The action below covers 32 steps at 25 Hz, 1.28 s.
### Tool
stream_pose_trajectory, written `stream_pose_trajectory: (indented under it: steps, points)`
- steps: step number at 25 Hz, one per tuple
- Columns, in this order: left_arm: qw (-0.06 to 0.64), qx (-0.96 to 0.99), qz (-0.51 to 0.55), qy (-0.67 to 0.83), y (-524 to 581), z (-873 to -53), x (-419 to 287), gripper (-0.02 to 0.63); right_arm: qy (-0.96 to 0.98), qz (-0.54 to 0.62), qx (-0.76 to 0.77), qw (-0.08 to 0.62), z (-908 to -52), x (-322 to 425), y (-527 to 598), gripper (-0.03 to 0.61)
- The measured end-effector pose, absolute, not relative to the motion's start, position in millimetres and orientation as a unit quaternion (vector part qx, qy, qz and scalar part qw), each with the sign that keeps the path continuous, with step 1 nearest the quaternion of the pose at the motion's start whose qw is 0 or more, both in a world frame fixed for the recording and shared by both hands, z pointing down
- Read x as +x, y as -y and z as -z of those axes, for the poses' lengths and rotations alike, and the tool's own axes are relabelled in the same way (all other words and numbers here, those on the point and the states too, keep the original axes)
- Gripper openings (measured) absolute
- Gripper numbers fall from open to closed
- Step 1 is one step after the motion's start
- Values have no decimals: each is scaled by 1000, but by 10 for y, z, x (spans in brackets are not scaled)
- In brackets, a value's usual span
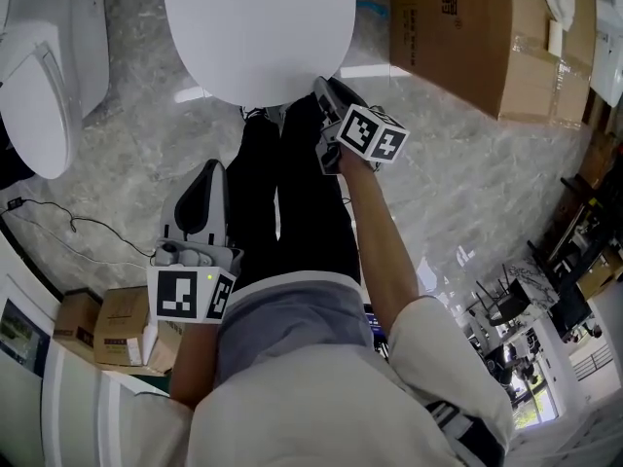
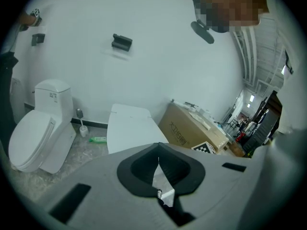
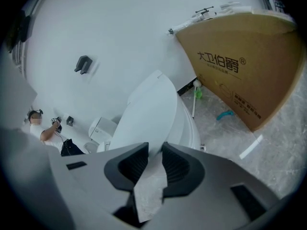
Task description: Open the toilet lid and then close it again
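In the head view the toilet lid (image 1: 258, 27) fills the top centre. My right gripper (image 1: 329, 95) reaches its lower right edge, arm stretched up the frame, but that view cannot tell me whether I have a bite on it. My right gripper view can: my fingertips (image 3: 141, 152) are clamped on the lid's rim. The lid is tilted and runs away to the upper left, with a cardboard box (image 3: 244, 66) at upper right. My left gripper (image 1: 207, 178) hangs at lower left, well apart from the lid, its forearm coming up from the bottom edge. Its own view shows the jaws pressed together on nothing, the lid beyond them, and a second toilet (image 2: 36, 138) at the left.
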<state>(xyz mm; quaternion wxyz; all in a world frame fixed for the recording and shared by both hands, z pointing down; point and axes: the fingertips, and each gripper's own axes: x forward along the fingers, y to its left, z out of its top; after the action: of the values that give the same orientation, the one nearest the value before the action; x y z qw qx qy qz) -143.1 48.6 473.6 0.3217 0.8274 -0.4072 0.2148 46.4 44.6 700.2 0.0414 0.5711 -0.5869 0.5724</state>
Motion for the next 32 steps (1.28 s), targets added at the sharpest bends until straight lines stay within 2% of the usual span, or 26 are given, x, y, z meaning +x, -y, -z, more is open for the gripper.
stream_pose_trajectory:
  steps: [32]
  points:
    - [296,852,-199,384,-140,-4137,-1355,6,536,-572,615,-86,-6104,557,-169,66]
